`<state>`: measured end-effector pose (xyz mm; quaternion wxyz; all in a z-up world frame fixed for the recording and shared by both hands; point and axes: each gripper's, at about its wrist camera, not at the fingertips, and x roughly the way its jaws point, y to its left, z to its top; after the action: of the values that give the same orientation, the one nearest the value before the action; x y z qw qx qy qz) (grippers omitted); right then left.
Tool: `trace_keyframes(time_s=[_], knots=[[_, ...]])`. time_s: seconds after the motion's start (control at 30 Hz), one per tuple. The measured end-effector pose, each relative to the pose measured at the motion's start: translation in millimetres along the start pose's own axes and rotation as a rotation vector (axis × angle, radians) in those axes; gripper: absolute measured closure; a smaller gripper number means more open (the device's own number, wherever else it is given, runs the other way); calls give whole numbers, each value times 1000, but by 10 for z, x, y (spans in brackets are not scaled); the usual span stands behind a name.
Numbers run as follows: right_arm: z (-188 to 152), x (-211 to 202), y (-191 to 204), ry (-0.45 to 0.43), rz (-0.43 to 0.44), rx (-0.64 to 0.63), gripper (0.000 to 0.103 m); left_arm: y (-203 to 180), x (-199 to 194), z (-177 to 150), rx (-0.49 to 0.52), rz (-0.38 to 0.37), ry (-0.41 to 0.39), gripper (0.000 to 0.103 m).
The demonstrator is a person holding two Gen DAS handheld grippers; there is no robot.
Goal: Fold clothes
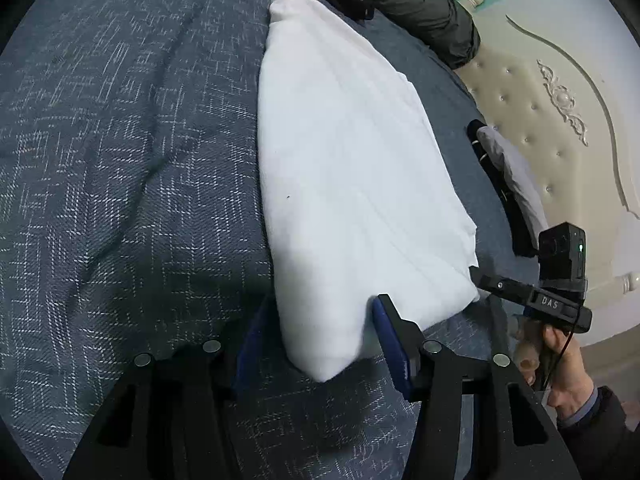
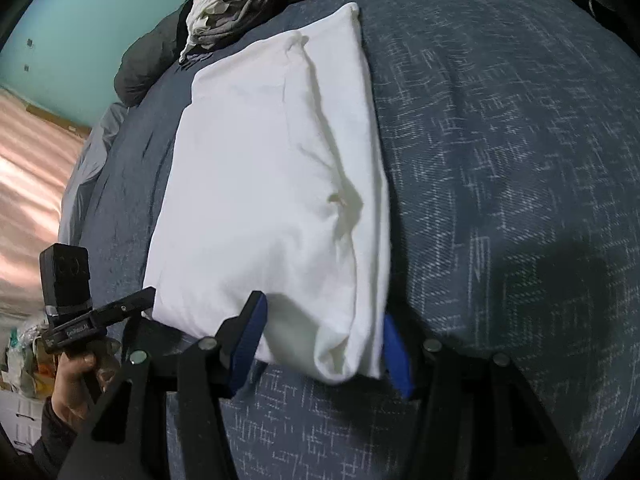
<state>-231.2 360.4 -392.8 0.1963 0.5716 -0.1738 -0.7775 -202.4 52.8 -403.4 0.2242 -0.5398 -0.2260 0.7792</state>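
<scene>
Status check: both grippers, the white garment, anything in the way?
Left gripper and right gripper open, each straddling a near corner of the folded white garment. Clothes pile beyond, apart.

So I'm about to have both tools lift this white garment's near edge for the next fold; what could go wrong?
1. Both tools look open around the white garment, left tool and right tool, so a lift without closing would probably slip.
2. The layered corner may let a tool catch only the top layer, undoing the fold.
3. The blue bedspread is rumpled and could get pinched too.
</scene>
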Motion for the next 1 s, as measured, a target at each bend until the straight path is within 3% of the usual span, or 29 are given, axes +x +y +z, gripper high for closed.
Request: trace_keyframes(time_s=[0.13,0.33,0.43,0.57,0.6,0.8,1.0], knots=[[-6,46,20,18,6,-2,81,-41,-32,-10,25,18,-11,60],[42,96,-29,3,19,36,80,71,3,24,-13,-4,3,50],[63,147,-72,0,51,69,74,51,50,35,-13,-10,7,50],[78,184,-33,0,46,48,74,28,104,53,-11,-21,8,50],[83,179,-22,0,46,42,73,11,113,56,-4,-18,5,50],[76,161,45,-16,43,6,91,-130,115,66,57,6,-11,66],[131,-51,171,-70,98,-30,94,-347,-56,131,112,14,-61,70]])
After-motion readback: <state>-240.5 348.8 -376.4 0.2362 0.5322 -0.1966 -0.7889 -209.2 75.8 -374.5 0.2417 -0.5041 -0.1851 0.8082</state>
